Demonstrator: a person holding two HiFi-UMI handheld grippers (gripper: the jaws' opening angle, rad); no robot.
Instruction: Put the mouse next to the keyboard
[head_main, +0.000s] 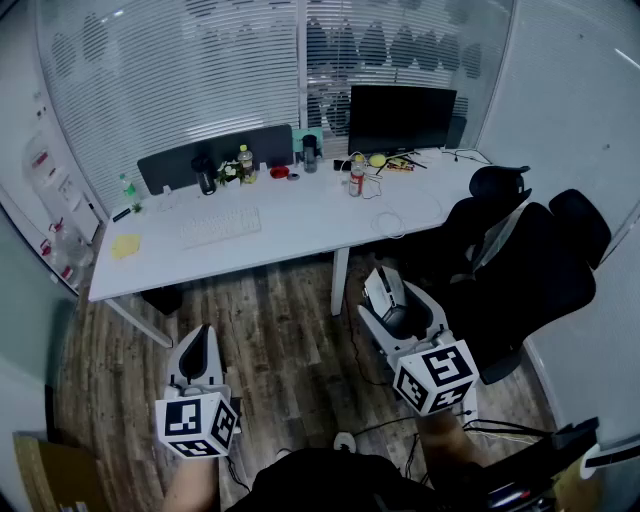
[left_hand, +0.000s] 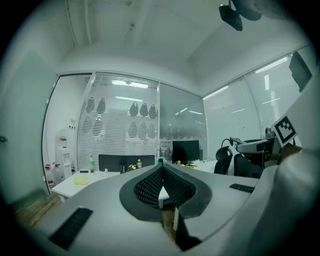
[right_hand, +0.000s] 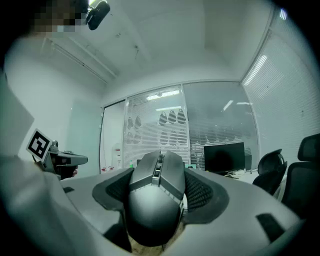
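A grey and black mouse (head_main: 384, 291) sits between the jaws of my right gripper (head_main: 392, 303), which is shut on it and held over the wooden floor in front of the desk. In the right gripper view the mouse (right_hand: 154, 197) fills the gap between the pads, pointing away from the camera. The white keyboard (head_main: 221, 227) lies on the left half of the white desk (head_main: 300, 235), well ahead of both grippers. My left gripper (head_main: 198, 352) hangs low at the left, shut with nothing in it; its black pads (left_hand: 150, 187) meet in the left gripper view.
A dark monitor (head_main: 402, 117) stands at the desk's back right, with bottles and small items (head_main: 355, 175) in front of it. A black divider (head_main: 215, 158) runs along the back. A yellow cloth (head_main: 126, 245) lies at the left end. Black office chairs (head_main: 530, 265) crowd the right.
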